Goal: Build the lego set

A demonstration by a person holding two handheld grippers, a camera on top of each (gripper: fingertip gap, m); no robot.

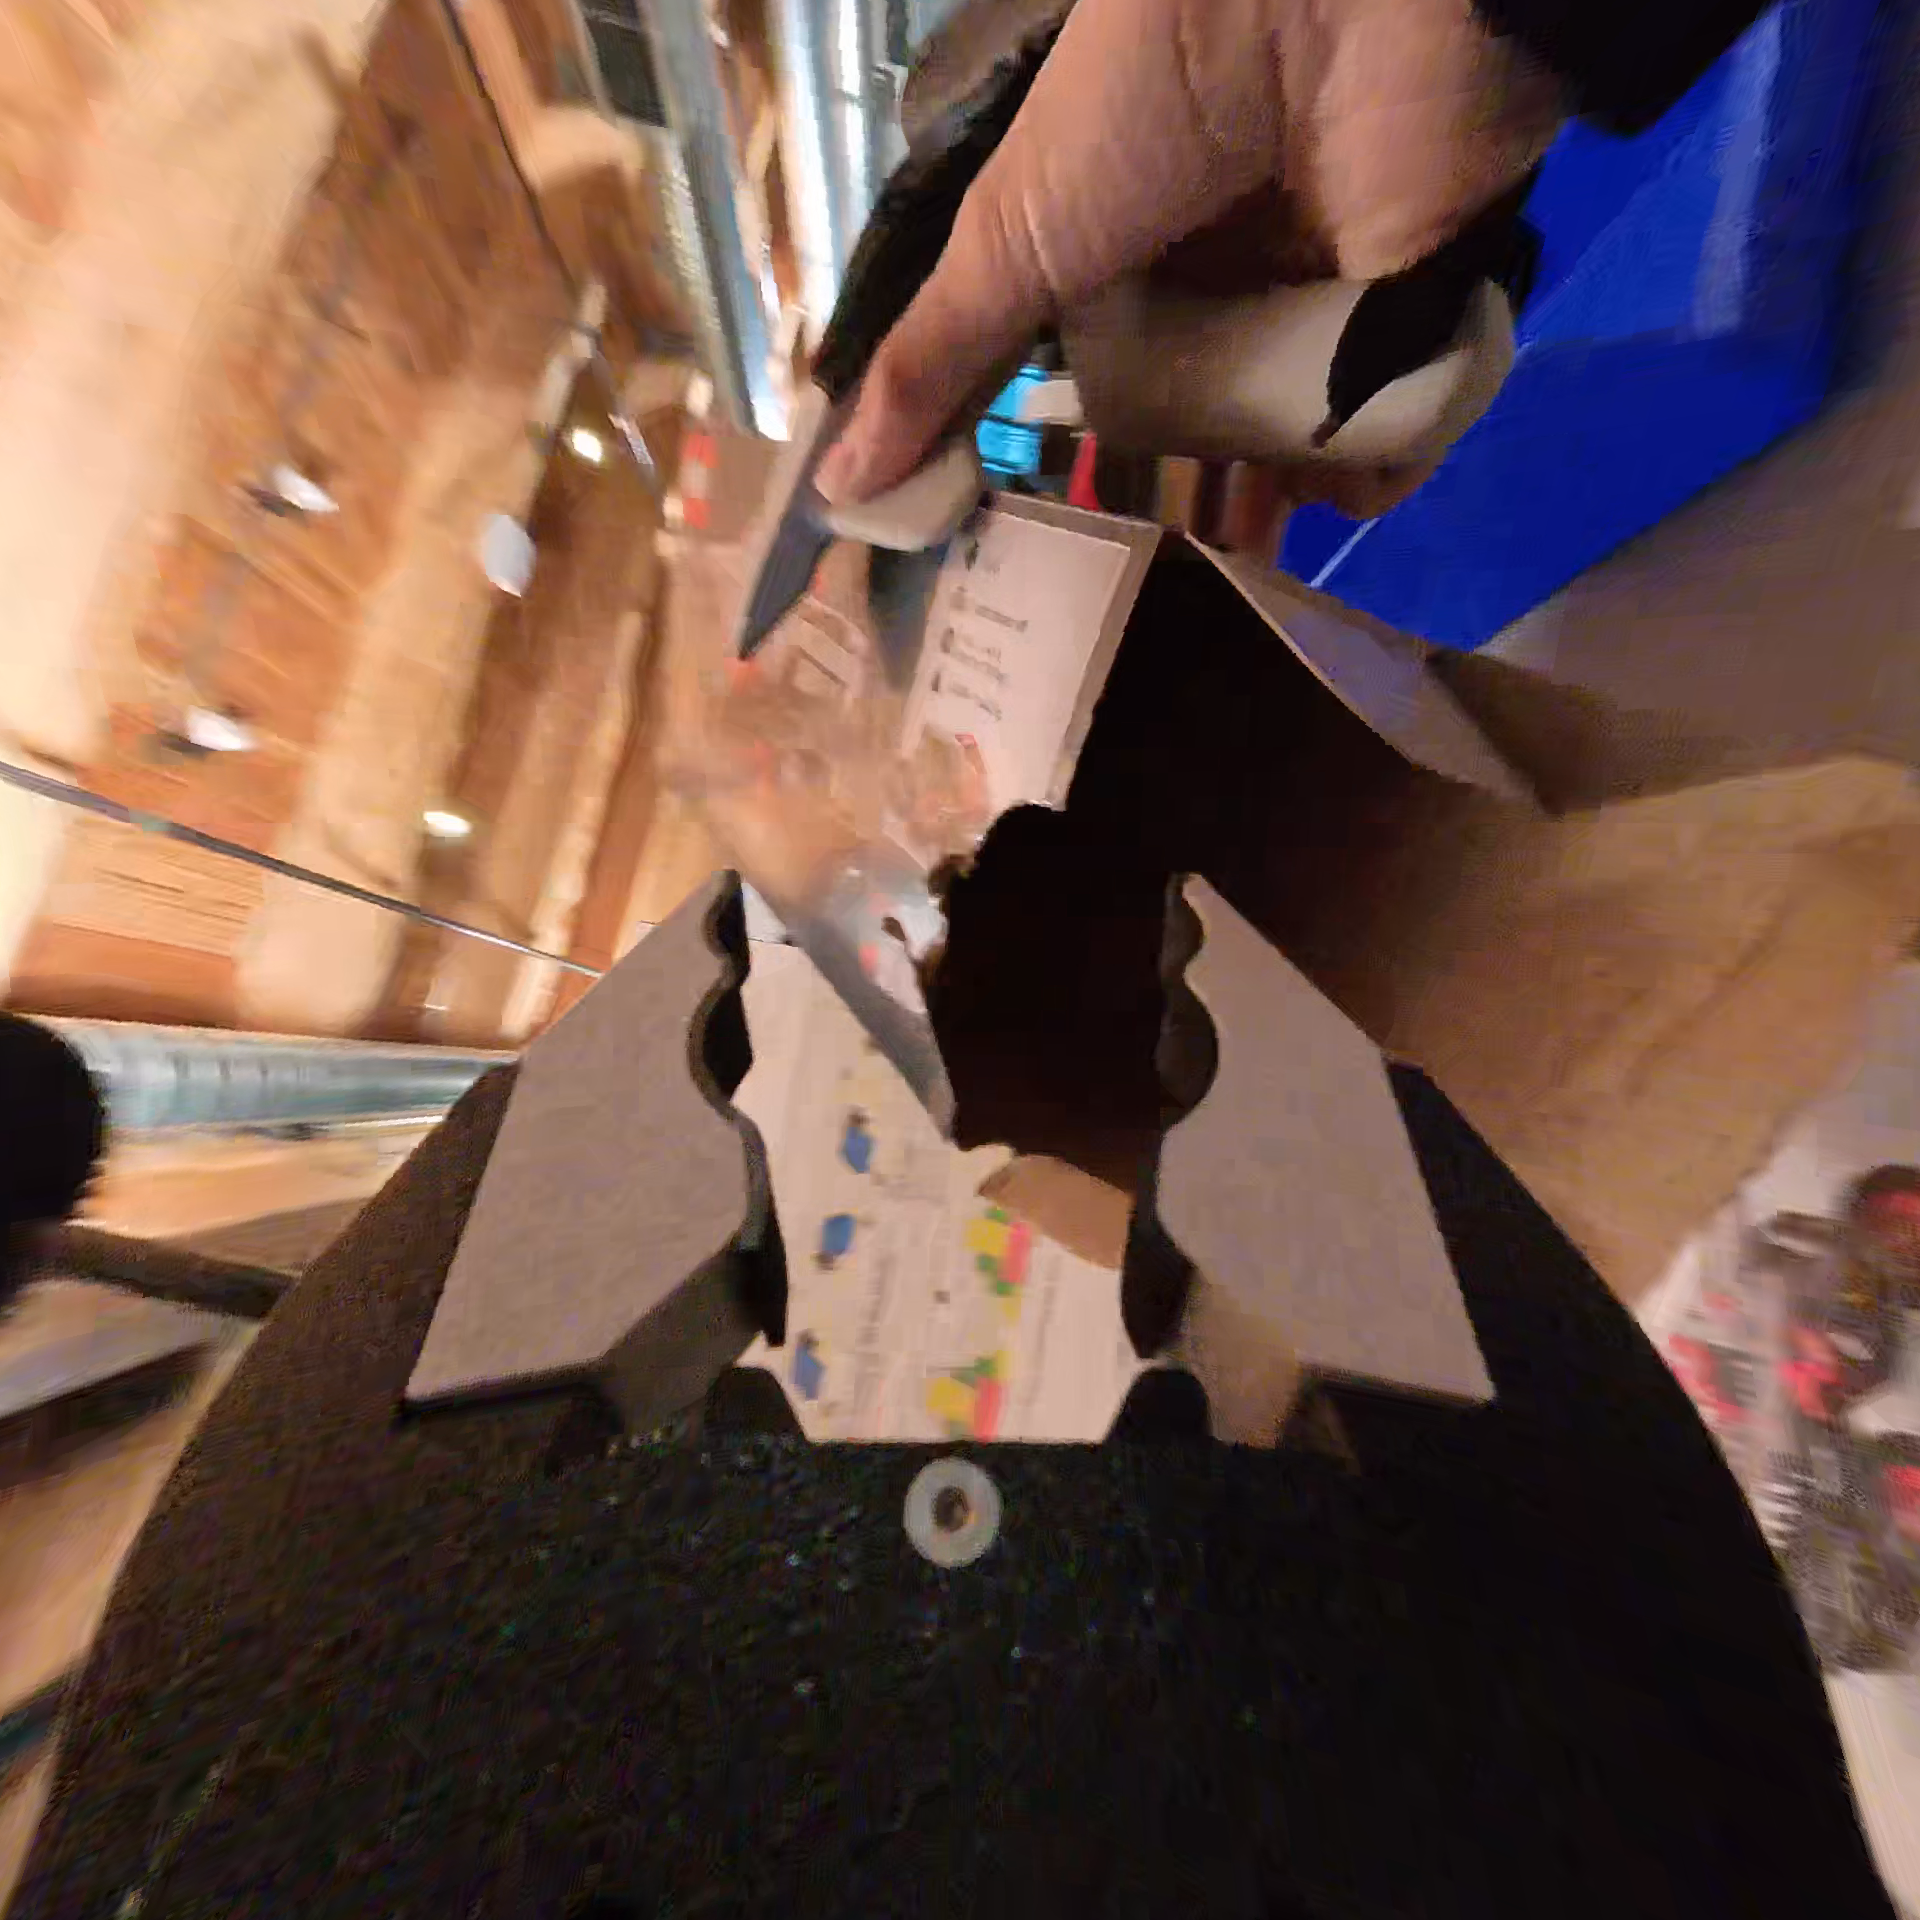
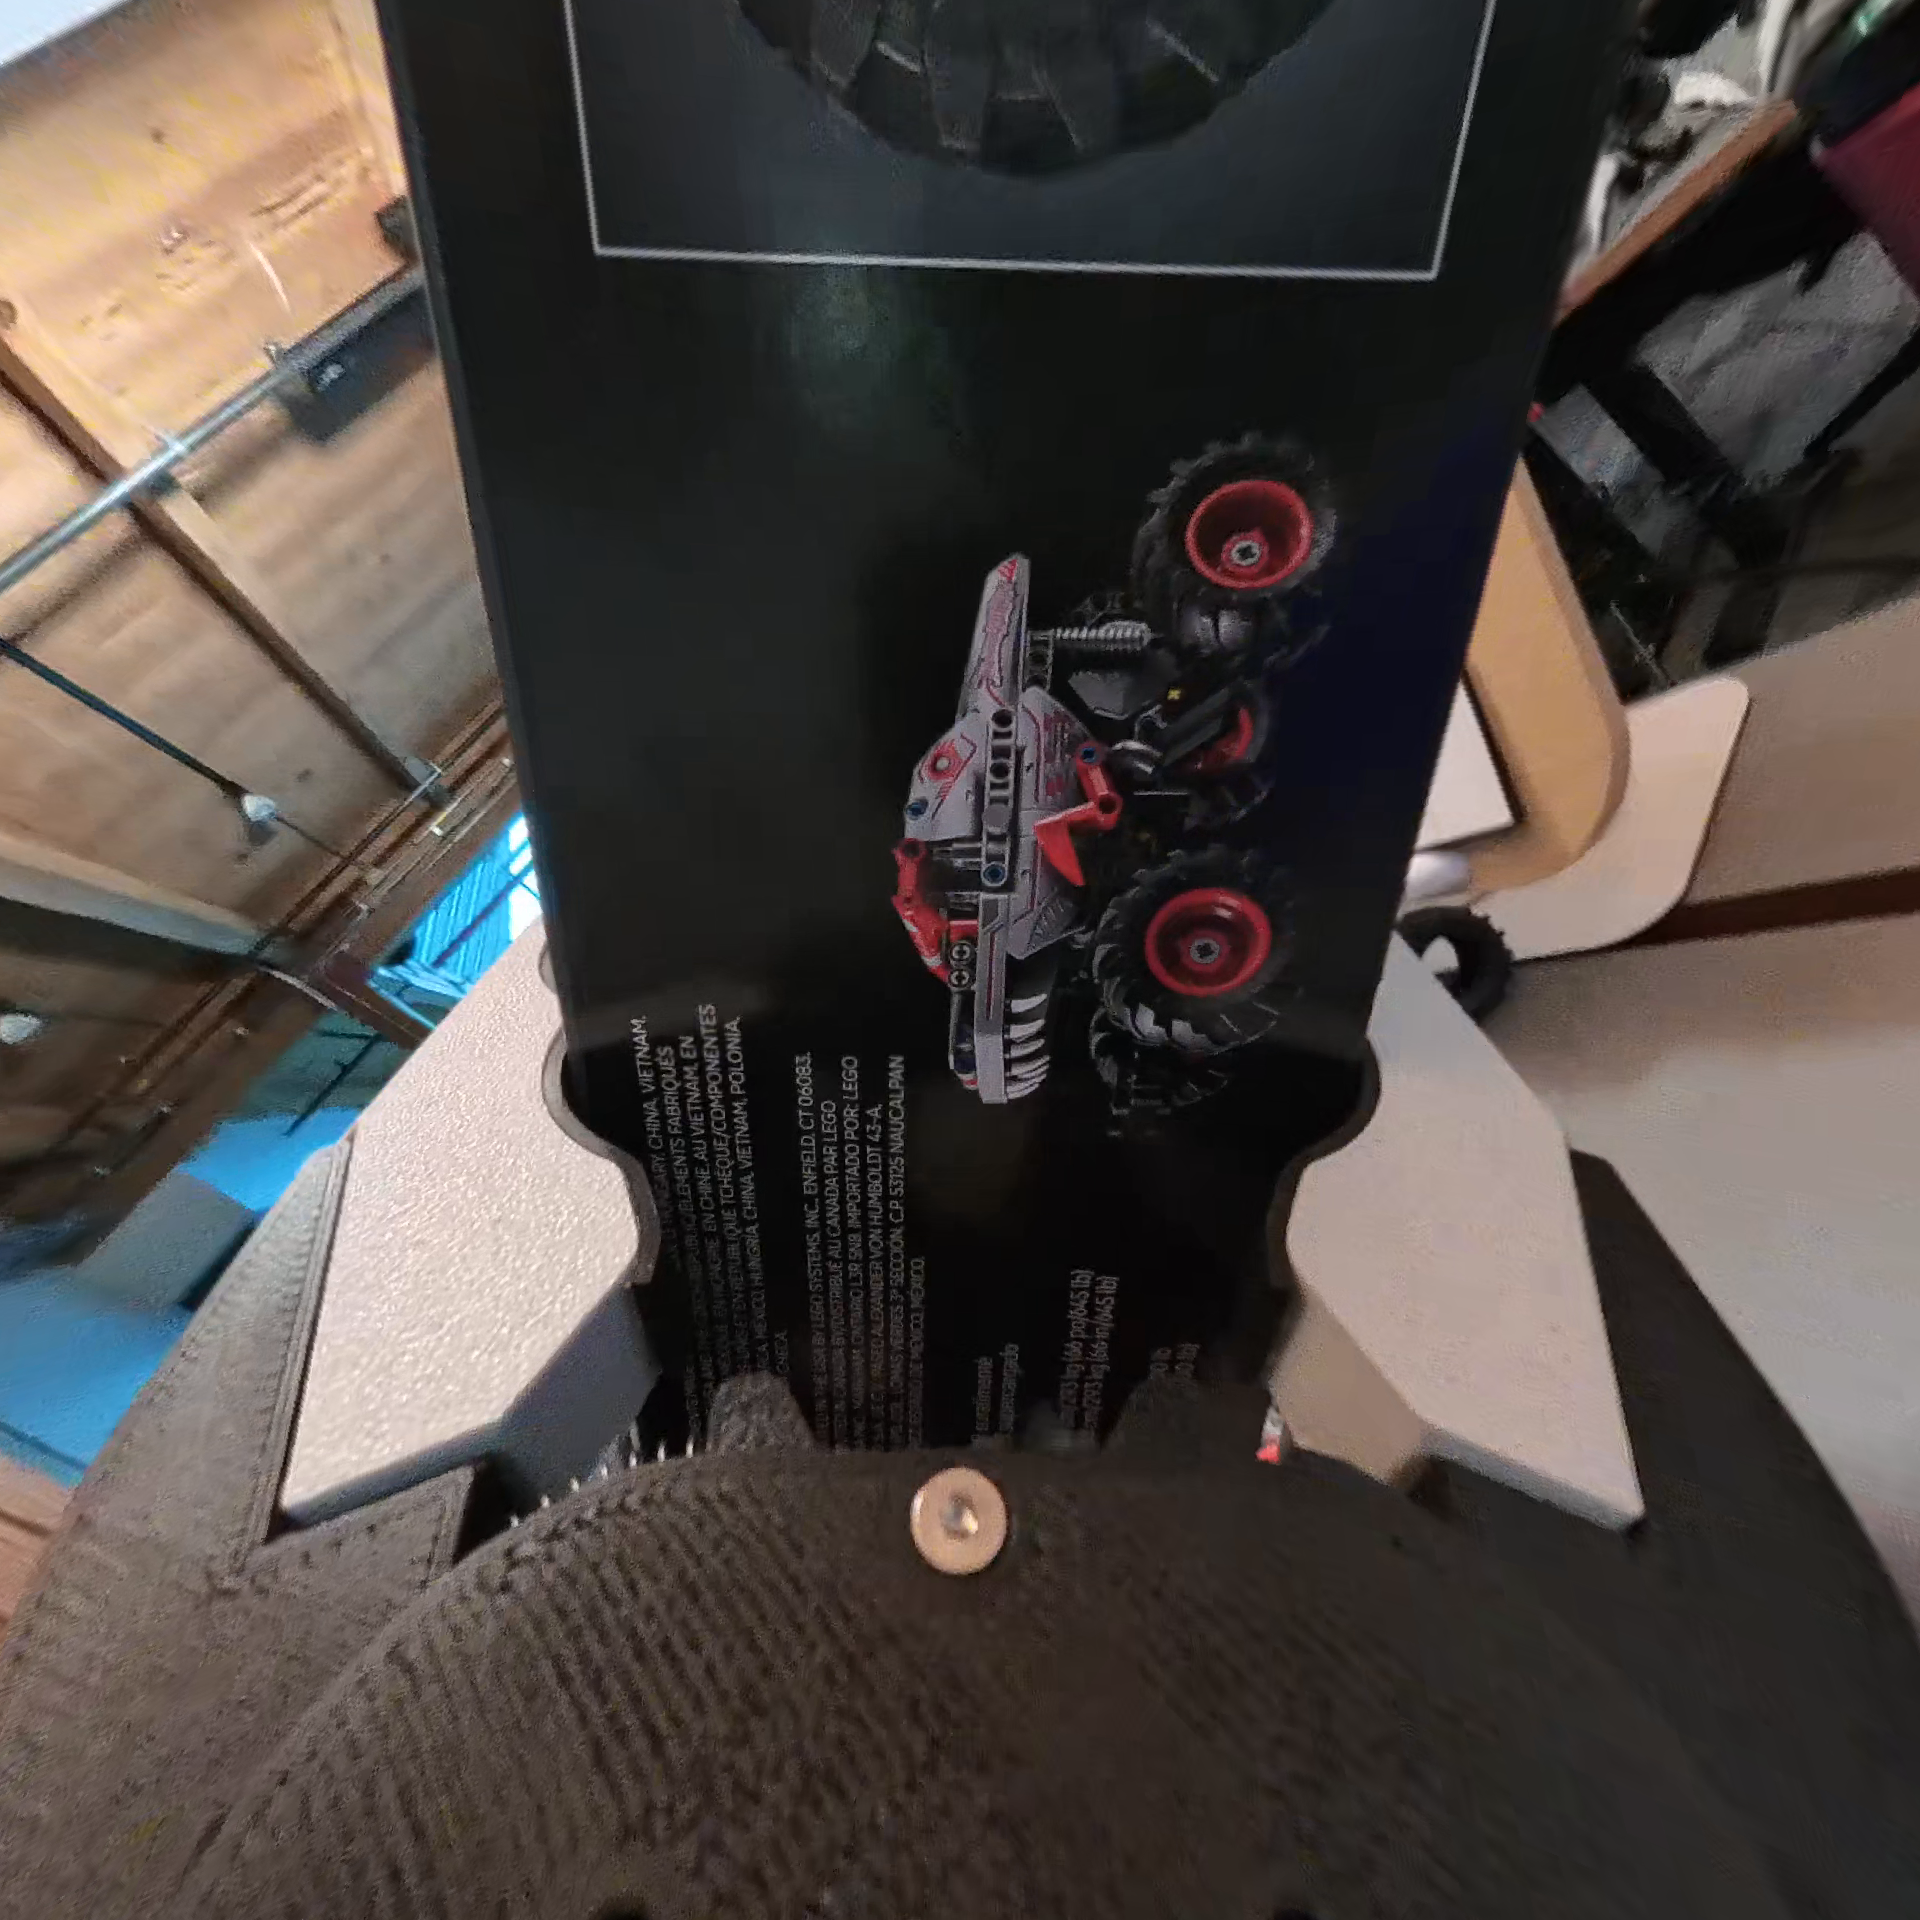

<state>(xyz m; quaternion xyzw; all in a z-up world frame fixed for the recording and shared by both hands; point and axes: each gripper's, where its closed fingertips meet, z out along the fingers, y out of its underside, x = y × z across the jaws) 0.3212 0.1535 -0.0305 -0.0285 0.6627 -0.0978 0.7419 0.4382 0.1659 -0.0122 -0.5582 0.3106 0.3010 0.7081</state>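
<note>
The black Lego box (image 2: 935,623), printed with a monster truck, stands between my right gripper's (image 2: 961,1070) fingers, which press on its two sides. In the left wrist view the box's torn-open brown end (image 1: 1195,790) faces me, with a dark inside. A hand (image 1: 1195,156) holds the right gripper (image 1: 831,613) at the box's far side. My left gripper (image 1: 951,914) is open; the torn flap edge and a blurred clear plastic bag (image 1: 831,821) lie between its fingertips. A white instruction sheet (image 1: 914,1299) with coloured brick pictures shows behind the fingers.
A blue bin (image 1: 1662,364) is behind the box. Printed paper in red and black (image 1: 1808,1371) lies at the right. A loose black tyre (image 2: 1460,961) sits on the pale table (image 2: 1714,1195) beside the box, with a wooden chair (image 2: 1558,675) beyond.
</note>
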